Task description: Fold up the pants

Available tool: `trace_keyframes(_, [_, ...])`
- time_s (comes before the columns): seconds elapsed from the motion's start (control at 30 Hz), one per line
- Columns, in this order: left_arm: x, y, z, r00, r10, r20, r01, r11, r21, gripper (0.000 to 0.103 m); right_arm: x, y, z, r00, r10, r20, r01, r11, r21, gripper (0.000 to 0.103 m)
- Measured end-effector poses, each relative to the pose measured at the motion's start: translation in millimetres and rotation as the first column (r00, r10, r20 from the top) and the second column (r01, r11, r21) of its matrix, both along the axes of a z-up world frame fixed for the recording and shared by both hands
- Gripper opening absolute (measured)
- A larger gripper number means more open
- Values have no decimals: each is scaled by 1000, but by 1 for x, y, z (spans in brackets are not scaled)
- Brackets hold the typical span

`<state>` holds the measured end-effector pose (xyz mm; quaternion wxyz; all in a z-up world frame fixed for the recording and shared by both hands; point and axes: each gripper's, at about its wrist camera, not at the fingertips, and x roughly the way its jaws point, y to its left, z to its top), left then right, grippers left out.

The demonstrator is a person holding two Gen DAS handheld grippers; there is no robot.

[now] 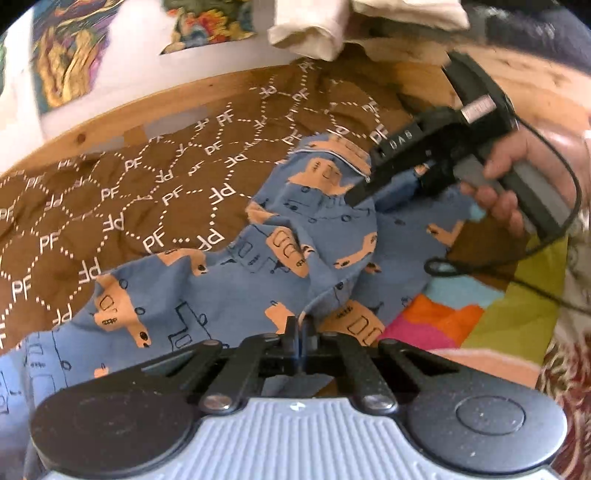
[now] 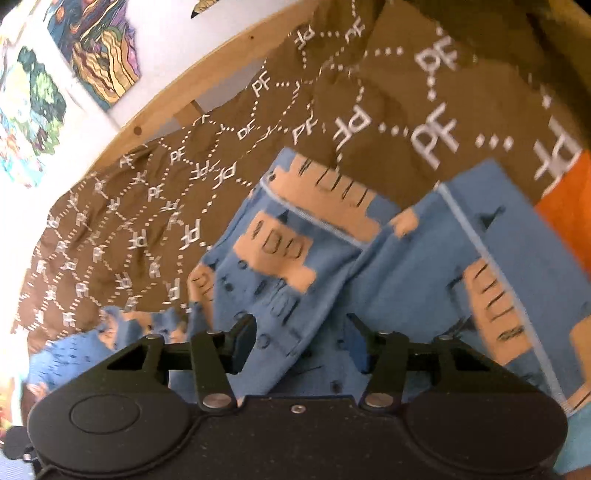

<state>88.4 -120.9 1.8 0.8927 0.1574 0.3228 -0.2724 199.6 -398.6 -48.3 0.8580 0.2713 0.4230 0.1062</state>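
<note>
While the blue pants [image 1: 229, 280] lie crumpled on the brown quilt [image 1: 110, 192], the left gripper [image 1: 300, 328] pinches a fold of them. In the right view, the right gripper [image 2: 301, 341] straddles the cloth, jaws apart, not pressing.

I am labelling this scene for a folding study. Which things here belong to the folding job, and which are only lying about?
Belong to the job:
- blue pants with a vehicle print
- left tool, shut on the pants
- right tool, open, pants fabric between its fingers

Only lying about:
- brown blanket with "PF" letters
- cream cloth
- multicoloured cloth
- wall pictures
</note>
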Motion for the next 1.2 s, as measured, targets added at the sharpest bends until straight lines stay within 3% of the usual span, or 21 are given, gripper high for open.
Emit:
trace_keyframes(0.17, [0,2,7,1000,3,11,-3,1000,-13,1,5,-5,-3,998,-61,19,58,990,126,55])
trace_keyframes(0.43, [-2,5,5,1000,6,12,-6,1000,-9,1,17,-21,-4,966,-239,101,212,952,221,20])
trace_keyframes(0.53, [1,8,4,1000,19,1,-19,1000,-12,1,11,-13,2,964,-215,156,189,968,163,13])
trace_keyframes(0.7, [3,13,4,999,32,-6,-32,999,-18,1,5,-4,-3,971,-197,138,181,976,117,1])
trace_keyframes(0.77, [2,13,5,1000,29,-2,-29,999,-16,1,9,-10,-5,970,-213,119,195,970,148,2])
trace_keyframes(0.87, [2,10,5,1000,30,-2,-30,999,-18,1,21,-18,-6,968,-244,59,228,952,206,10])
trace_keyframes(0.97, [2,8,6,999,32,-1,-32,999,-22,1,29,-14,1,968,-239,72,226,962,150,0])
trace_keyframes(1.07, [0,6,8,1000,31,7,-30,999,-34,1,22,-4,24,958,-211,195,201,977,70,0])
trace_keyframes(1.2, [-4,4,13,999,14,39,-13,999,-37,1,-22,12,72,884,-115,452,192,973,-128,0])
